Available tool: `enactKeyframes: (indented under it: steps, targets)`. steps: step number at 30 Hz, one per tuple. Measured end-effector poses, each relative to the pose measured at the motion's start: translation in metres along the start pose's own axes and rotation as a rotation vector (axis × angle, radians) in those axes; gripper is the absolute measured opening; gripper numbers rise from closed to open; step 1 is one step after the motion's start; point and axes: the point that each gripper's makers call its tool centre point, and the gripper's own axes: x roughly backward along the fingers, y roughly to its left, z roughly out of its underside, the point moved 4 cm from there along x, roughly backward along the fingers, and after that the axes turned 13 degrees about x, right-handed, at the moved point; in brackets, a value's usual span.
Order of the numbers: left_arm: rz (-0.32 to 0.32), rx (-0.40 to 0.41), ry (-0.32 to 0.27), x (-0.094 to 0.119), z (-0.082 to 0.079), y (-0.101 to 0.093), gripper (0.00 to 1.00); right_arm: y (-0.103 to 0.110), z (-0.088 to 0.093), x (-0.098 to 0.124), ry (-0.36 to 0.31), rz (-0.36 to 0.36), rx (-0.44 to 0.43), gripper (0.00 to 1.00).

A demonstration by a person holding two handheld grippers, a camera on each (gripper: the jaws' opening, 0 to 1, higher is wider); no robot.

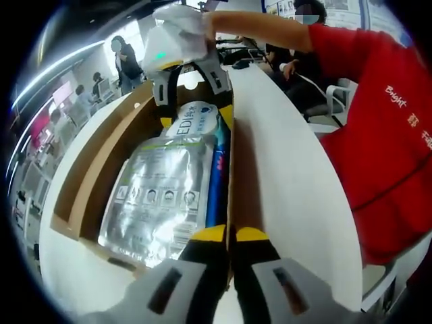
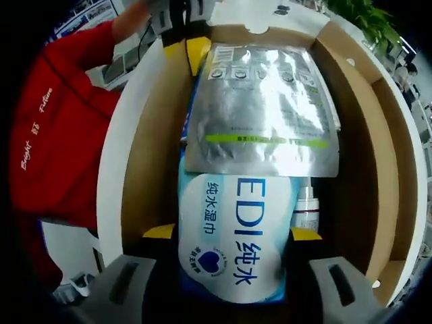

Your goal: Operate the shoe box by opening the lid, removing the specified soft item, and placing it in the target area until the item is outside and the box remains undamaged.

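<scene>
The open shoe box (image 1: 94,169) is white outside and brown cardboard inside. In it lies a blue-and-white wet wipes pack (image 2: 233,236) with a silver foil pouch (image 2: 263,101) lying over its far end. My right gripper (image 2: 231,234) has a yellow-tipped jaw on each side of the wipes pack and is shut on it. In the left gripper view it reaches in from the top, right gripper (image 1: 196,118) over the wipes pack (image 1: 196,121). My left gripper (image 1: 230,234) is shut on the box's side wall (image 1: 231,162); the right gripper view shows the left gripper (image 2: 185,47) at the top.
A small white bottle (image 2: 307,206) stands beside the wipes pack inside the box (image 2: 358,169). A person in a red top (image 1: 378,135) stands close along the box's white side (image 1: 283,169). Other people and desks are in the background (image 1: 125,61).
</scene>
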Motion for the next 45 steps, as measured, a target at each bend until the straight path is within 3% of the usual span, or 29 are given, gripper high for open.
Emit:
enactKeyframes:
  steps: [3, 6, 26, 36, 45]
  targets:
    - [-0.001, -0.001, 0.002, 0.000, -0.001, -0.001, 0.01, 0.000, 0.002, -0.002, 0.017, -0.007, -0.005, 0.64]
    - [-0.005, -0.006, 0.003, 0.000, -0.001, -0.001, 0.01, 0.000, -0.003, -0.005, 0.081, -0.005, 0.001, 0.65]
    - [-0.009, -0.008, 0.012, -0.001, 0.001, 0.001, 0.01, -0.006, 0.003, -0.023, 0.163, -0.026, -0.045, 0.69]
    - [-0.028, -0.019, 0.004, 0.000, 0.001, -0.001, 0.02, -0.003, -0.004, -0.021, 0.327, -0.061, -0.061, 0.69]
    - [-0.020, -0.020, 0.007, 0.000, 0.001, 0.000, 0.02, -0.002, -0.003, -0.020, 0.313, -0.057, -0.062, 0.69]
